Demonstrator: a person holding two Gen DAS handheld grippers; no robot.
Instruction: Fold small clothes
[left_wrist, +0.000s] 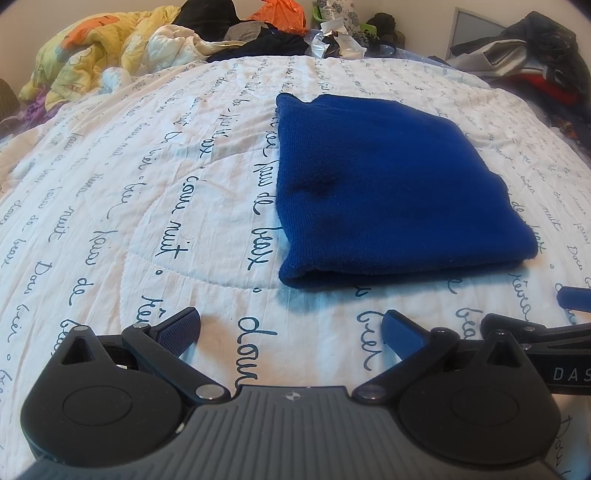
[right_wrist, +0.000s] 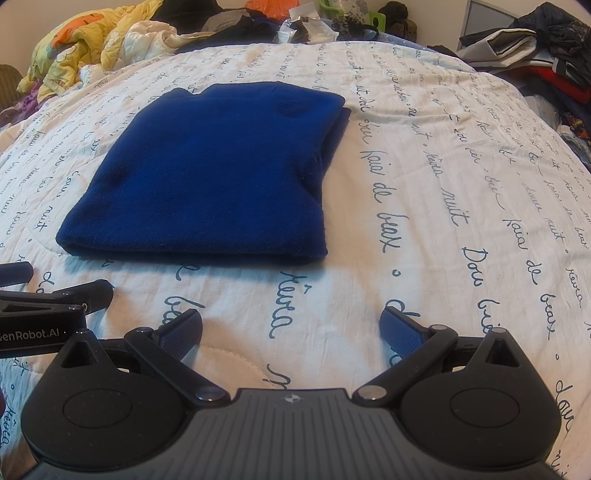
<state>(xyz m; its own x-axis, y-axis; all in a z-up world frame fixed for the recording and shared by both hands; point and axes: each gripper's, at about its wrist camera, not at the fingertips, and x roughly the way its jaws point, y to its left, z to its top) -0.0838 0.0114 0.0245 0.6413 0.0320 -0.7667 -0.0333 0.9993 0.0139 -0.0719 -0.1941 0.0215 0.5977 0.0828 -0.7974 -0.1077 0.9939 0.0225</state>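
A dark blue knitted garment (left_wrist: 388, 184) lies folded into a flat rectangle on the white quilt (left_wrist: 147, 184) printed with handwriting. In the right wrist view the same blue garment (right_wrist: 218, 177) sits ahead and to the left. My left gripper (left_wrist: 291, 328) hovers over the quilt just short of the garment's near edge, open and holding nothing. My right gripper (right_wrist: 291, 328) is likewise open and holding nothing, a little back from the fold. Each gripper's fingers show at the edge of the other's view.
A yellow and orange blanket (left_wrist: 96, 48) is heaped at the far left of the bed. Dark clothes and an orange bag (left_wrist: 280, 14) pile along the far edge. More clothes (left_wrist: 528, 59) are stacked at the far right. The white quilt (right_wrist: 443, 184) spreads around the garment.
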